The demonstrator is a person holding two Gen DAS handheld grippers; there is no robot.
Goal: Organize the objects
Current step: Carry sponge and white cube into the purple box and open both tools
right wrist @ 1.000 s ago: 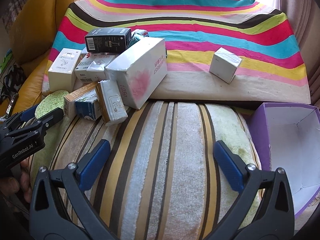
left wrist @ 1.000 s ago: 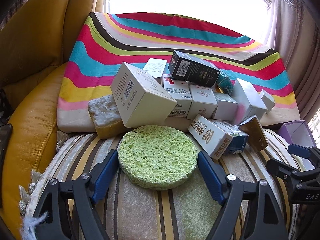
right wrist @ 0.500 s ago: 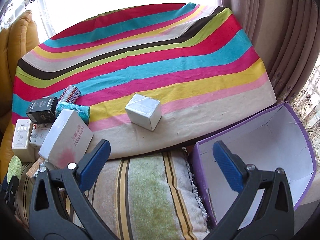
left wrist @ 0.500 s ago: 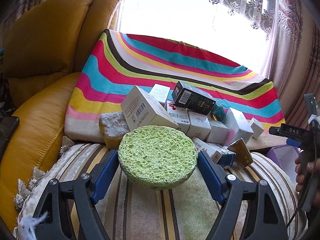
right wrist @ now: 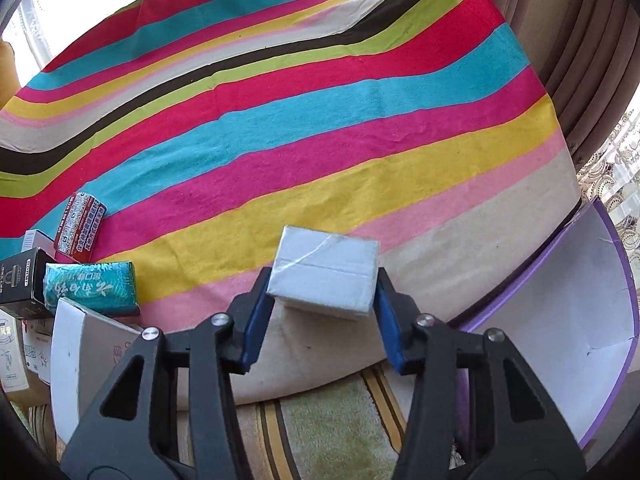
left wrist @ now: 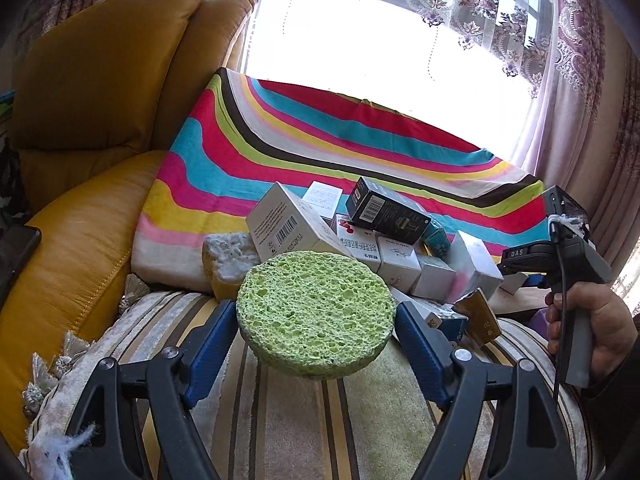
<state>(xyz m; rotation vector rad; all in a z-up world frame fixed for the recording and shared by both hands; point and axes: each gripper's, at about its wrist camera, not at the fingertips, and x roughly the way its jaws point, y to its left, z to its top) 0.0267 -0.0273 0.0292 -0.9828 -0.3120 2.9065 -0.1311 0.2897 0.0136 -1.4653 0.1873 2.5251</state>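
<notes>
My left gripper is shut on a round green sponge and holds it lifted above the striped cushion. Behind it lies a pile of small boxes: a white barcode box, a black box on top, and a worn yellow sponge. In the right wrist view, my right gripper has its blue pads against both sides of a small white box on the rainbow-striped cloth.
An open purple box with a white inside stands at the right. A teal packet, a red packet and a large white box lie at the left. A yellow leather sofa and curtains surround the spot.
My left gripper has lifted the green sponge higher off the cushion. My right gripper has moved forward to the small white box and closed its pads around it.
</notes>
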